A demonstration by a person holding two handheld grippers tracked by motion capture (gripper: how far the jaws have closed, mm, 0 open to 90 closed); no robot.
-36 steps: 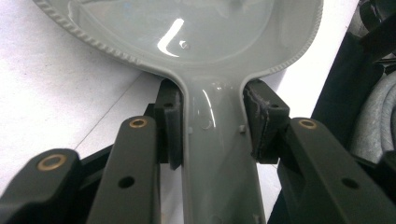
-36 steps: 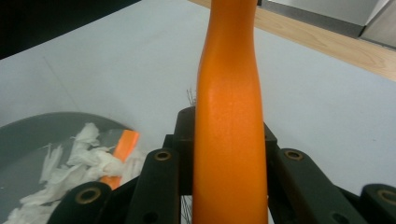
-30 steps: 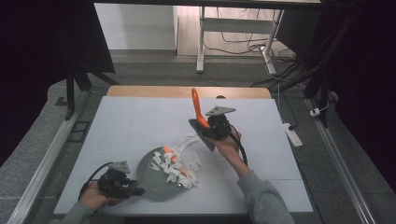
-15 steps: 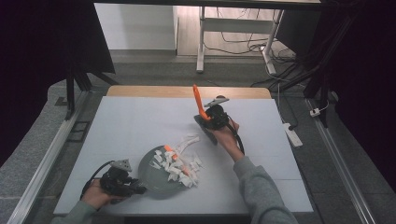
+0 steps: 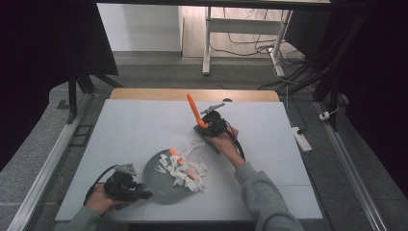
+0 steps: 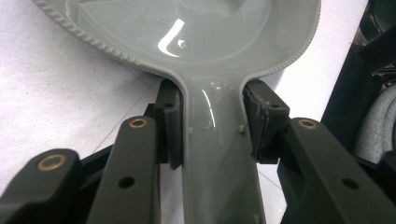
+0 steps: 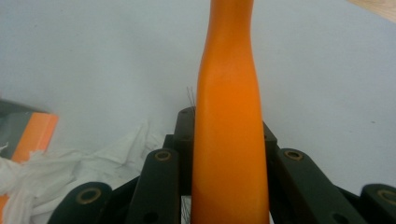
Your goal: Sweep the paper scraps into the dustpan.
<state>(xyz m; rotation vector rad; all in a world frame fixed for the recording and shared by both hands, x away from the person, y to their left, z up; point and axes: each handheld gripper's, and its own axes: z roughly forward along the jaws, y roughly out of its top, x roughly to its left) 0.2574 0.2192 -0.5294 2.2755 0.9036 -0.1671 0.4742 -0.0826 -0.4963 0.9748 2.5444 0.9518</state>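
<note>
We clench the left tongs (image 6: pixel 212 135) on the dustpan handle (image 6: pixel 217 163), the right tongs (image 7: pixel 224 154) on the orange brush (image 7: pixel 229 116); next, sweep the paper scraps (image 5: pixel 185 169) at frame centre into the pan.

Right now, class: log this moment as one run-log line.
left gripper: shut on dustpan handle | right gripper: shut on orange brush handle | paper scraps: on dustpan

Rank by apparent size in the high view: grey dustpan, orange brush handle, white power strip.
1. grey dustpan, clearly largest.
2. orange brush handle and white power strip: look alike in length, so I won't rank them.
</note>
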